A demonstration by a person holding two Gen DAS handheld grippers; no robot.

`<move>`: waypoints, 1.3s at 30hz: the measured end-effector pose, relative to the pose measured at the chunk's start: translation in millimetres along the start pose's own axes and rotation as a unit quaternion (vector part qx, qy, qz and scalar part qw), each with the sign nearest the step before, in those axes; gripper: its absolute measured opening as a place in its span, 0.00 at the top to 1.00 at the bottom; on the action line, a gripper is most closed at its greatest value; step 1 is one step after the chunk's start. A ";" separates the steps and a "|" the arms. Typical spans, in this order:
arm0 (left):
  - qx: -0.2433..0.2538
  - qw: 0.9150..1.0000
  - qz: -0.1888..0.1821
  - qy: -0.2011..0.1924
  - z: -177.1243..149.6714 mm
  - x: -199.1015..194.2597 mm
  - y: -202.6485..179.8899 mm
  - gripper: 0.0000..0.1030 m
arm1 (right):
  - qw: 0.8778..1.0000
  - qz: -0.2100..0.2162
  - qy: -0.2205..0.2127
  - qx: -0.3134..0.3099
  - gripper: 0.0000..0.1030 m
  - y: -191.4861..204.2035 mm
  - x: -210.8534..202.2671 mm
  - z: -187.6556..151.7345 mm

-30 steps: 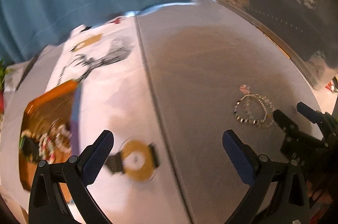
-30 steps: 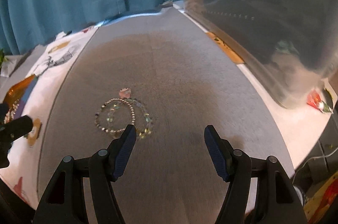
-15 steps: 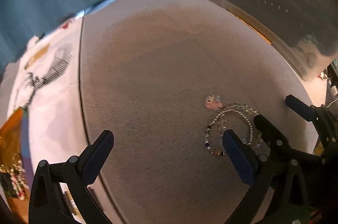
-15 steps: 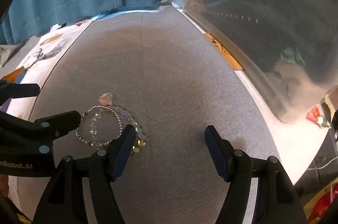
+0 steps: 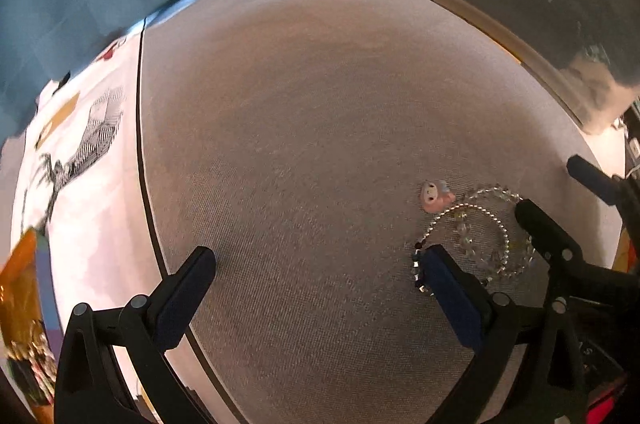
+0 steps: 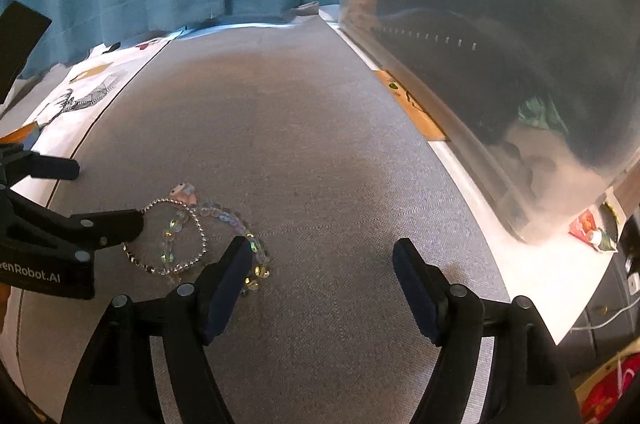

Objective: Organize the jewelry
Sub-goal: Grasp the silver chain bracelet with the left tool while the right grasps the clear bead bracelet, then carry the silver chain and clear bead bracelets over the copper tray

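A: Where is the jewelry?
B: Two overlapping beaded bracelets point(image 6: 200, 236) and a pink charm point(image 6: 184, 193) lie on the woven grey worktop point(image 6: 320, 144); your left hand-held gripper point(image 5: 316, 288) and right hand-held gripper point(image 6: 322, 274) gape, empty, flanking them.

Both wrist fisheyes look forward and down from low over the grey mat point(image 5: 320, 144), left cam coming in from the printed-cloth point(image 5: 92, 184) side, right cam from the clear-bin point(image 6: 520, 64) side, both sharing the bracelets point(image 5: 476, 236) point(image 6: 192, 236), close in and near each frame's bottom.
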State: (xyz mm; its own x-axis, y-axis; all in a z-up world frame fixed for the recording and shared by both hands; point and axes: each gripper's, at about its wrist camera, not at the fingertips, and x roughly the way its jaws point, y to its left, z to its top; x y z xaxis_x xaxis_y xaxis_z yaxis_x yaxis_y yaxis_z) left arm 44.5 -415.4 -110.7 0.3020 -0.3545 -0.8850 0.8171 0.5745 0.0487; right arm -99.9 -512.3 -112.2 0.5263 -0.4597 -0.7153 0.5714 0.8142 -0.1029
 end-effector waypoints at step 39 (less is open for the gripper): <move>-0.027 0.997 -0.033 -0.068 -14.0 -101.9 27.5 0.99 | 0.994 0.079 -0.067 -0.016 0.93 34.7 -79.7 24.6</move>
State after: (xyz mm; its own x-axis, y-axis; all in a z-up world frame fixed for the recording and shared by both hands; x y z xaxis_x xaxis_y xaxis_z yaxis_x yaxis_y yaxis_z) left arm 29.3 -353.1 -25.6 0.3152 -0.4871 -0.8145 0.8105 0.5847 -0.0361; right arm -106.5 -456.1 -41.7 0.6887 -0.3665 -0.6256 0.4552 0.8902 -0.0204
